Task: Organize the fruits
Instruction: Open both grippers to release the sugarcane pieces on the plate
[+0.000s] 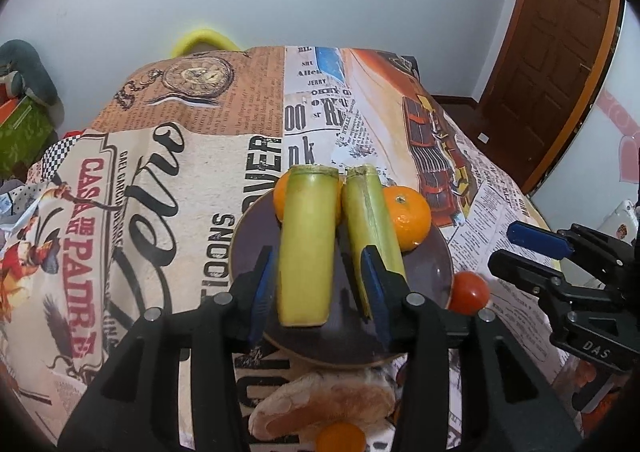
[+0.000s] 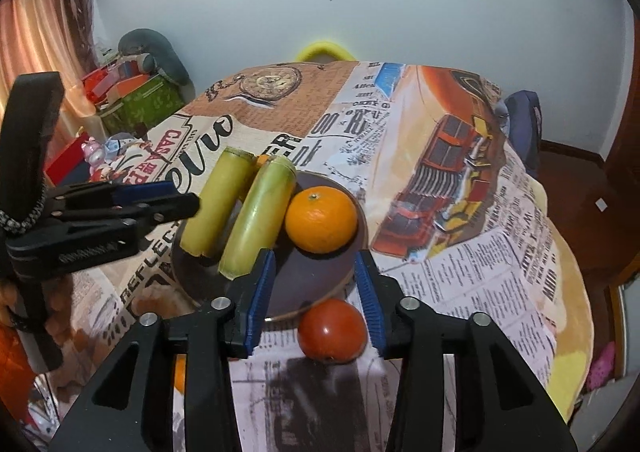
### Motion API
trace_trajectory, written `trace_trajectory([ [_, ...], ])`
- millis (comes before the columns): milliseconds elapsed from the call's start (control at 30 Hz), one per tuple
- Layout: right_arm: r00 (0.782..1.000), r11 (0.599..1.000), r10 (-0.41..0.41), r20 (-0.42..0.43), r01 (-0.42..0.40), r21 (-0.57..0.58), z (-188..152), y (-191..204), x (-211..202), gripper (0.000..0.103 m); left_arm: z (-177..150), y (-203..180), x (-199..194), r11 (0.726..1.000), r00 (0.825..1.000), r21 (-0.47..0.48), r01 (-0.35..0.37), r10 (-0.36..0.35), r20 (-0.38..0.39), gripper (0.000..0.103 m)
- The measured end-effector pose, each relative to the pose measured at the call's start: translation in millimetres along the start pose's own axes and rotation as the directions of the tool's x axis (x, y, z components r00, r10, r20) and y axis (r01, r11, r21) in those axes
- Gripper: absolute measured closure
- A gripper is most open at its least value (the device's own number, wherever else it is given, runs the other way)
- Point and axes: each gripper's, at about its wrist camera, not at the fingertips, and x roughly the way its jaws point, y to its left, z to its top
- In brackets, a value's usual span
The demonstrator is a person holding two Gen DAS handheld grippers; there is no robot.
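A dark round plate (image 1: 434, 270) (image 2: 320, 272) holds two green-yellow stalk pieces (image 1: 308, 244) (image 2: 256, 219) and two oranges (image 1: 408, 217) (image 2: 322, 219). My left gripper (image 1: 318, 292) is open above the plate, its fingers (image 1: 260, 288) either side of the left stalk, not closed on it. My right gripper (image 2: 316, 304) is open around a red tomato (image 2: 332, 330) (image 1: 468, 292) that lies on the cloth just off the plate's near rim.
A bread roll (image 1: 324, 404) and another orange (image 1: 340, 438) lie near the front edge, below the plate. The table wears a printed newspaper-style cloth (image 1: 160, 171). Boxes and clutter (image 2: 132, 99) stand off to the left, a wooden door (image 1: 560, 51) to the right.
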Motion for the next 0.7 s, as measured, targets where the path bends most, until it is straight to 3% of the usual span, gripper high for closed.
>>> trace_trajectory([
  [200,0.999,0.999,-0.036,0.000,0.036,-0.006,-8,-3,-9,0.041,-8,6,-20,1.000,0.999,-0.013,-0.025,0.026,0.032,0.047],
  [367,0.997,0.998,-0.066,-0.036,0.065,-0.016,-19,-7,-5,0.038,-19,12,-31,0.999,0.999,-0.008,-0.040,0.040,0.034,0.044],
  [500,0.994,0.999,-0.054,-0.091,0.054,-0.001,-31,-11,9,0.038,-30,13,-32,0.998,0.998,0.018,-0.060,0.060,0.027,0.037],
  [700,0.989,0.999,-0.041,-0.139,0.044,0.022,-42,-14,29,0.038,-46,15,-21,0.996,0.997,0.045,-0.075,0.076,-0.013,0.036],
])
